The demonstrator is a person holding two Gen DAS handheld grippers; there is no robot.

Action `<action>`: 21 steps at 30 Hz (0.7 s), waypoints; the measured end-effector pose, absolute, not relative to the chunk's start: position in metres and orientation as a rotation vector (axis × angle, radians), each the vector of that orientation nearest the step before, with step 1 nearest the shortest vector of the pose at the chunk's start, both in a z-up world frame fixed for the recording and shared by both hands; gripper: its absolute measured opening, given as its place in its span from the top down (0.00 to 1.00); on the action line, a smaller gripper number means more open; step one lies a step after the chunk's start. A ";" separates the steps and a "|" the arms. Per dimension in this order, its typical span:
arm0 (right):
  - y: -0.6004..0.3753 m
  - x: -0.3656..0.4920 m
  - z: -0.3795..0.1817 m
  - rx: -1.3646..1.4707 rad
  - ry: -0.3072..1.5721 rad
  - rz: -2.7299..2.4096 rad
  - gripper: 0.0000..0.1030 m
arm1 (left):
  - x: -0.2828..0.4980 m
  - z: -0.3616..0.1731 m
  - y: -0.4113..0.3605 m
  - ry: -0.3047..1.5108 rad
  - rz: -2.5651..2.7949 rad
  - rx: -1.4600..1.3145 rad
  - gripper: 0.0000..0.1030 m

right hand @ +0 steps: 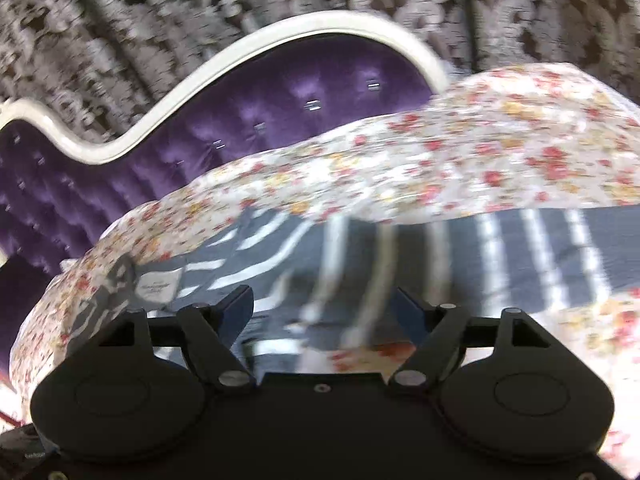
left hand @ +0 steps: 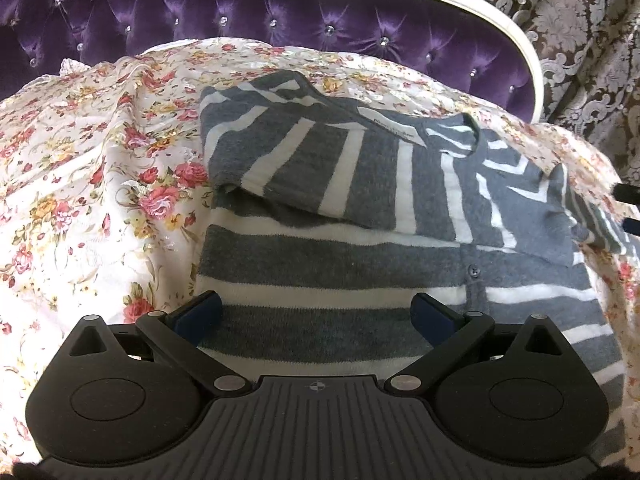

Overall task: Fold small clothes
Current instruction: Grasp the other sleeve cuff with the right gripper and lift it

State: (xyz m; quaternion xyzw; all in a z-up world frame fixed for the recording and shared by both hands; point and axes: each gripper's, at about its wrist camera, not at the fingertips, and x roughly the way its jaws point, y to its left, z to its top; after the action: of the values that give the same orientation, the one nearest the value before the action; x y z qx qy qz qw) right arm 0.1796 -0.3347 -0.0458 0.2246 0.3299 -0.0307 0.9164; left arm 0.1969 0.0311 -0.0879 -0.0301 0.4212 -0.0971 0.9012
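A small grey and white striped cardigan (left hand: 360, 208) lies on a floral bedspread (left hand: 92, 184). Its left sleeve is folded across the chest, and a white neck label (left hand: 390, 126) shows. My left gripper (left hand: 316, 312) is open and empty, just above the cardigan's lower body. In the right wrist view, which is blurred by motion, my right gripper (right hand: 324, 308) is open and empty over the same cardigan (right hand: 460, 256); the label (right hand: 158, 286) shows at the left. The tips of the right gripper (left hand: 628, 208) show at the right edge of the left wrist view.
A purple tufted headboard (left hand: 280, 12) with a white frame stands behind the bed. A brown and silver patterned wall (left hand: 580, 40) is behind it. The bedspread (right hand: 480, 148) is wrinkled around the cardigan.
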 end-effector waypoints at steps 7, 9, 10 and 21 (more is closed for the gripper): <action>-0.396 0.159 -0.037 0.489 0.705 -0.204 0.22 | 0.199 -0.085 0.046 0.871 -0.216 -0.172 0.01; -0.418 0.152 -0.035 0.498 0.703 -0.263 0.21 | 0.200 -0.084 0.048 0.867 -0.225 -0.193 0.01; -0.429 0.148 -0.035 0.499 0.703 -0.296 0.20 | 0.200 -0.083 0.049 0.867 -0.227 -0.203 0.01; -0.502 0.127 -0.059 0.561 0.692 -0.456 0.15 | 0.191 -0.064 0.039 0.759 -0.257 -0.133 0.01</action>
State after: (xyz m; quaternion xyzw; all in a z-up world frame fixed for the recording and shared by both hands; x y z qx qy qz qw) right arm 0.1271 -0.5017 -0.0592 0.2691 0.3319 -0.2185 0.8773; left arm 0.1909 0.0392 -0.0637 -0.0648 0.3692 -0.1251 0.9186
